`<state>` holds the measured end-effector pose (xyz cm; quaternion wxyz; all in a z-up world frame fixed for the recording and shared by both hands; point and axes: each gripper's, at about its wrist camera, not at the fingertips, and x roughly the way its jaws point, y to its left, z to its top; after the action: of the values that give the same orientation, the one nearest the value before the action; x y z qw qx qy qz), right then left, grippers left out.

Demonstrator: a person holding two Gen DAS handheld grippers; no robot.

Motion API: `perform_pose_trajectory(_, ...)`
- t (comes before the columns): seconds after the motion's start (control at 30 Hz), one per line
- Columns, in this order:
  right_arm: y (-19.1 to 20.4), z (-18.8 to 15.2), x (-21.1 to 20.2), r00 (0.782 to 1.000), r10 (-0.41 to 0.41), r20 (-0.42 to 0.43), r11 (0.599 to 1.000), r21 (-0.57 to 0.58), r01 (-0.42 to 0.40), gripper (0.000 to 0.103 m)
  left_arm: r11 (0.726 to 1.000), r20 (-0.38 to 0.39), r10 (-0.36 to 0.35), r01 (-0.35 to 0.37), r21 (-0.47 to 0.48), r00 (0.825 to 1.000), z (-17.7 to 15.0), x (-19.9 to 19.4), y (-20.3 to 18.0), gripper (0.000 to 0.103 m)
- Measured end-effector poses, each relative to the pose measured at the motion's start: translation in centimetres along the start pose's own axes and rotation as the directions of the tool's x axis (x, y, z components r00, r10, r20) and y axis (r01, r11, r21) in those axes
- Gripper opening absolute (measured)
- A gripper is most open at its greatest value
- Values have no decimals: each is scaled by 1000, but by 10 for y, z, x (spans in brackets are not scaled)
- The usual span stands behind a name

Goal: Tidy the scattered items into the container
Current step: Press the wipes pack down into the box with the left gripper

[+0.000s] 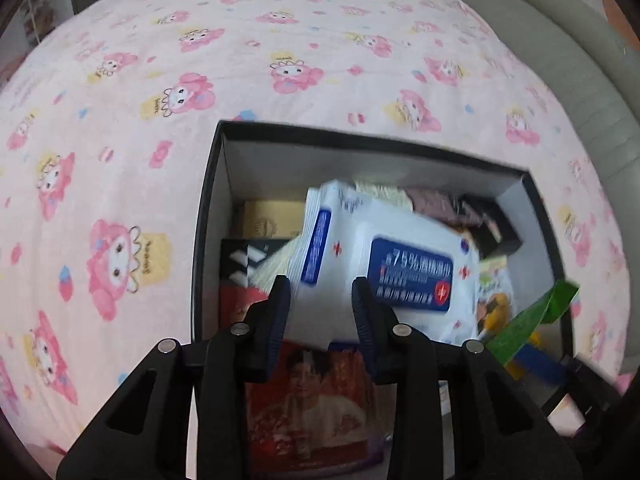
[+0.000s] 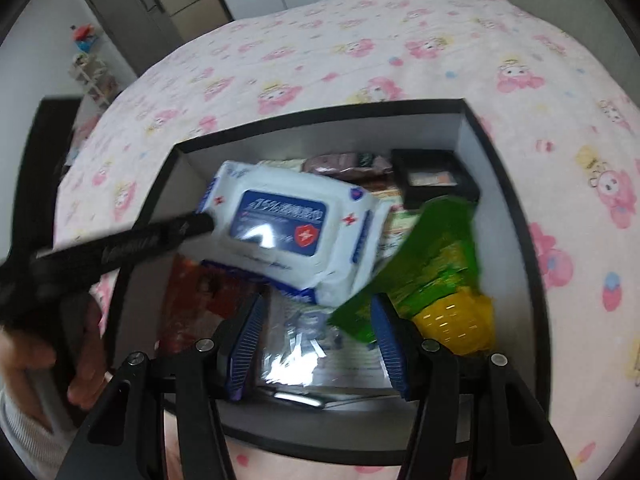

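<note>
Left tongs (image 1: pixel 322 294) clamp wipes pack (image 1: pixel 384 256) over box (image 1: pixel 208 200); right tongs (image 2: pixel 316 328) apart beside green packet (image 2: pixel 432 248)

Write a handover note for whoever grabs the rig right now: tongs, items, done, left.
Left tongs: over the black box, jaws either side of the white wipes pack; the pack looks blurred, so whether it is gripped or just let go cannot be told.
Right tongs: open, with the green-and-yellow snack bag at the right finger, seemingly released.
Done: the box already holds the wipes, snack bag, a red packet, a small black case and more.
Left: nothing loose shows on the pink bedspread in either view; check outside the frames.
</note>
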<state>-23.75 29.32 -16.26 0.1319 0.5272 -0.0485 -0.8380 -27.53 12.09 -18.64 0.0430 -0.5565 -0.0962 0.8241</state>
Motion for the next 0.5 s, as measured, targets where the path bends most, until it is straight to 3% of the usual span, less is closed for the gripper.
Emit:
perform_pose_trajectory(0.07, -3, 0, -2, 1000, -13, 12, 1000, 16, 13, 52, 1000, -24, -13, 13, 19, 1000, -6, -4, -3, 30)
perform_pose_trajectory(0.17, -6, 0, -5, 999, -29, 26, 999, 35, 28, 52, 995, -70, -99, 99, -1, 993, -9, -7, -3, 29)
perform_pose_trajectory(0.27, -9, 1, -6, 998, -41, 37, 998, 48, 39, 52, 995, -39, -98, 99, 13, 994, -5, -11, -5, 29)
perform_pose_trajectory(0.5, -7, 2, 10, 999, -51, -14, 998, 24, 51, 52, 989, -65, -133, 137, 61, 989, -1, 2, -16, 29)
